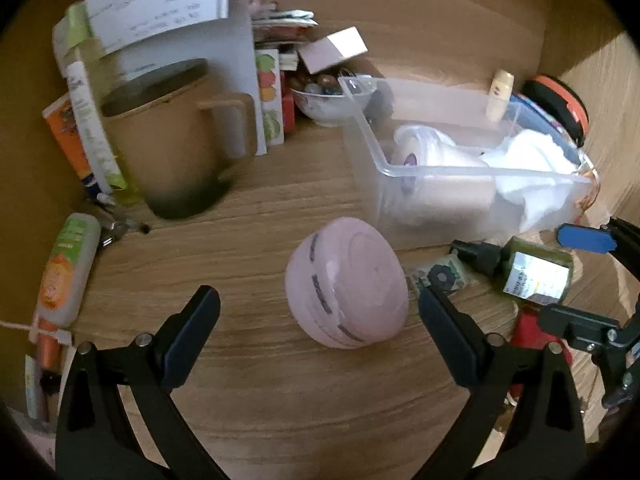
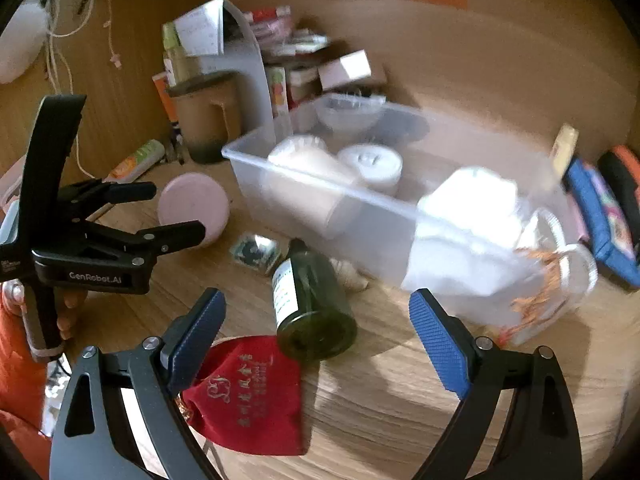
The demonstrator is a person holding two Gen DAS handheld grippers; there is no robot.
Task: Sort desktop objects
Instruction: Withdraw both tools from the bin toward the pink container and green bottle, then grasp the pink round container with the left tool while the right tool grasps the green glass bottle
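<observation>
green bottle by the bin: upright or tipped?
Tipped. The green bottle lies on its side on the desk, round base toward the right wrist camera, black cap pointing at the clear bin.

My left gripper (image 1: 319,312): matte black frame, black fingers (image 1: 448,332), silver screws at the pivots, white "GenRobot.AI" on the body. Right gripper (image 2: 317,322): dark grey frame, same silver screws, blue knurled fingers (image 2: 438,340). My left hand (image 2: 60,312): bare skin, orange sleeve.
</observation>
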